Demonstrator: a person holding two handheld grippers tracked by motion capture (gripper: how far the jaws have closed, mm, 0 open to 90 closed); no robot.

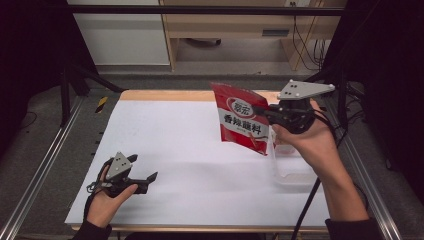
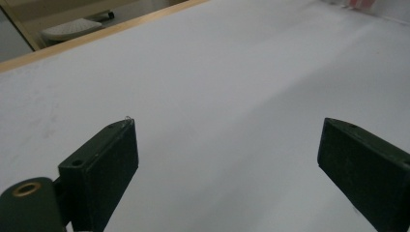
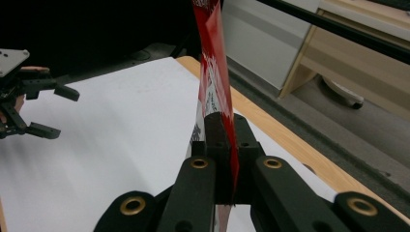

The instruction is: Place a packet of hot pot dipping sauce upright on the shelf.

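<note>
1. White sheeting covers the table point(image 1: 200, 165), with a wooden edge along its far side and dark frame rails to either flank; pale cabinets stand behind.
2. We hold the right gripper point(image 1: 261, 111) raised above the table's right part, its jaws pressed together on the edge of a red packet point(image 1: 240, 120).
3. From those jaws the packet hangs clear of the surface, tilted, with its printed face toward us in the high view.
4. In the right gripper view the packet point(image 3: 212, 72) shows edge-on, a thin red strip that rises from between the jaws and is cut off at the top of the frame.
5. Just below and beside the right gripper sits a clear container point(image 1: 292, 167); our right hand point(image 1: 310, 142) covers part of it and its outline is hard to make out.
6. Our right forearm angles in from the lower right, wrist bent so the jaws point left, toward the packet.
7. We rest the left gripper point(image 1: 145, 170) low at the near left, well apart from the packet, its jaws spread wide with nothing between them.
8. In the left gripper view, bare white sheet lies beyond the open jaws.
9. Our left hand point(image 1: 107, 197) wraps the gripper's body from below, and the sleeve is cut off by the bottom edge.
</note>
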